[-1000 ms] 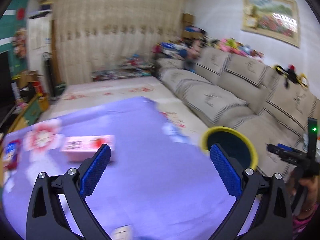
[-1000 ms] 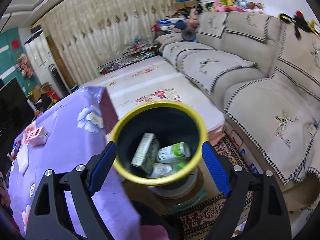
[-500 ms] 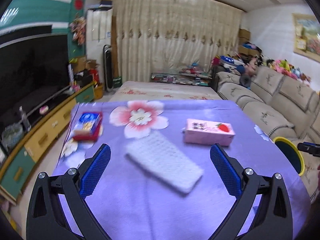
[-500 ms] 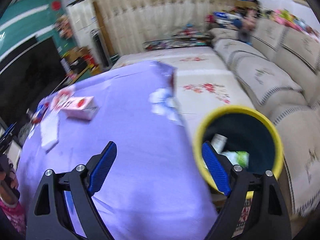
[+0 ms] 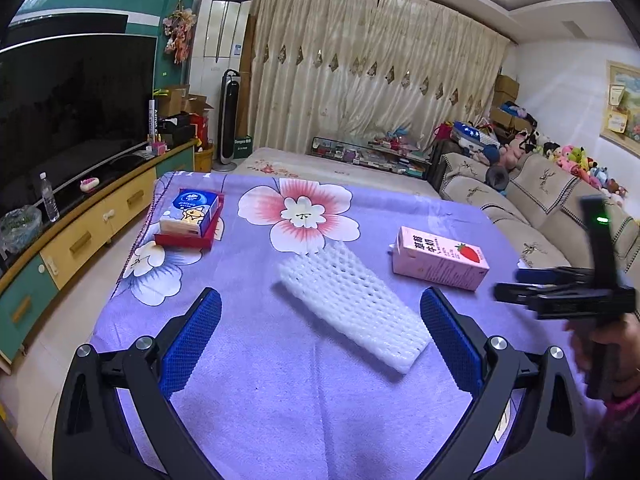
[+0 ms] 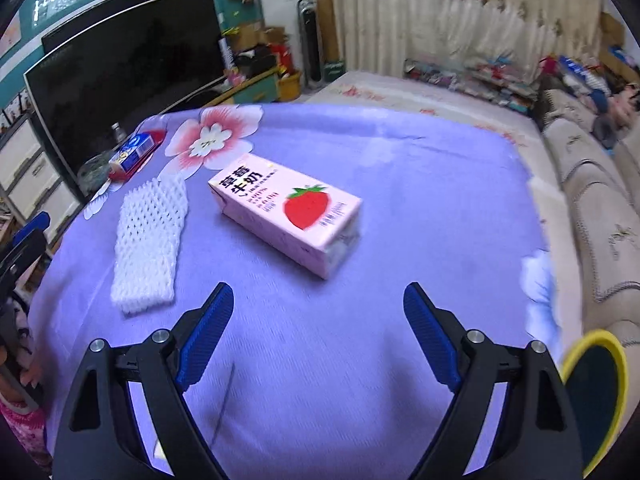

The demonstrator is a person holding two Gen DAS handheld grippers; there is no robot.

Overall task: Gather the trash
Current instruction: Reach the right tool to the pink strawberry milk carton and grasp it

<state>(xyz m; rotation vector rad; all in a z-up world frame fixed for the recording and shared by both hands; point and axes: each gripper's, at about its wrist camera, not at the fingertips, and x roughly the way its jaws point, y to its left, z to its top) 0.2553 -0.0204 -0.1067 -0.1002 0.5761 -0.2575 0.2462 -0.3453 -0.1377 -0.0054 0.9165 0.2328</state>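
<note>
A white foam net sleeve [image 5: 350, 302] [image 6: 150, 240] lies flat on the purple flowered tablecloth [image 5: 280, 392]. Beside it a pink strawberry milk carton [image 5: 438, 258] [image 6: 288, 210] rests on its side. My left gripper [image 5: 318, 338] hovers open just short of the foam sleeve, which reaches in between its blue pads. My right gripper [image 6: 318, 336] is open above the cloth, a little short of the carton, with nothing between its fingers. In the left wrist view the right gripper [image 5: 560, 292] shows at the right edge, held by a hand. The yellow-rimmed trash bin [image 6: 596, 392] stands off the table's right side.
A blue tissue pack on a red box [image 5: 190, 216] sits at the table's far left. A sofa [image 5: 532, 208] runs along the right, a TV [image 5: 60, 120] and cabinet along the left. A low bed-like platform [image 5: 320, 170] lies beyond the table.
Both grippers have swung left, away from the bin and over the table. The bin has slid to the right edge of the right wrist view; the carton and foam sleeve came into view.
</note>
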